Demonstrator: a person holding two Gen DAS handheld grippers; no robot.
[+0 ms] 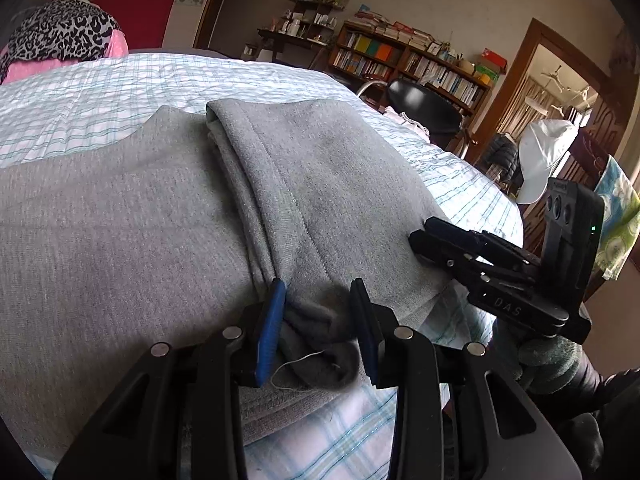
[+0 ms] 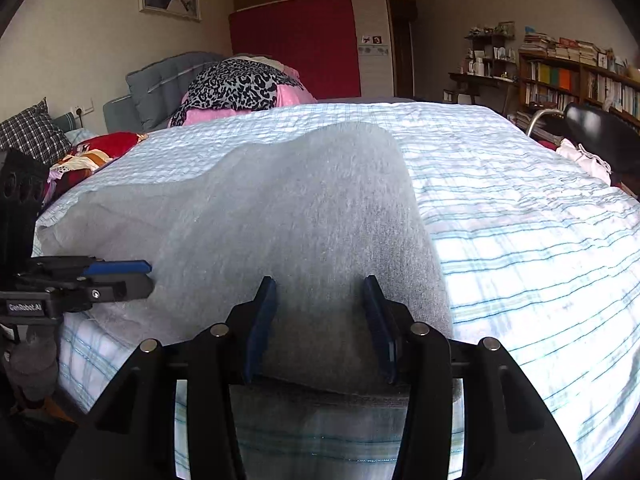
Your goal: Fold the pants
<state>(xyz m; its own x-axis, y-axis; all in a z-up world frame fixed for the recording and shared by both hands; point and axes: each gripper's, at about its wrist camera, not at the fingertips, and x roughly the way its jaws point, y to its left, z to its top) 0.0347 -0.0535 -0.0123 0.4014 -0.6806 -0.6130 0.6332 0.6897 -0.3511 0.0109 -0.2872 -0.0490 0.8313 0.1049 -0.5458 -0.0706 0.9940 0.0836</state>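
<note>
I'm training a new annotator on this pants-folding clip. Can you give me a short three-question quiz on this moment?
1. True or false: the gray pants lie on a bare wooden table.
2. What does the left gripper have between its fingers? A) a white cap B) bunched gray fabric C) nothing
3. Fill in: the right gripper grips the pants at the edge ____ the camera.

Key: 1 false, they lie on a checked bedspread. 2 B. 3 nearest.

Plaid bedspread (image 2: 520, 220), leopard-print cloth (image 2: 236, 84) at far end, bookshelf (image 1: 404, 60) w/ books, white cap (image 1: 544, 156).
</note>
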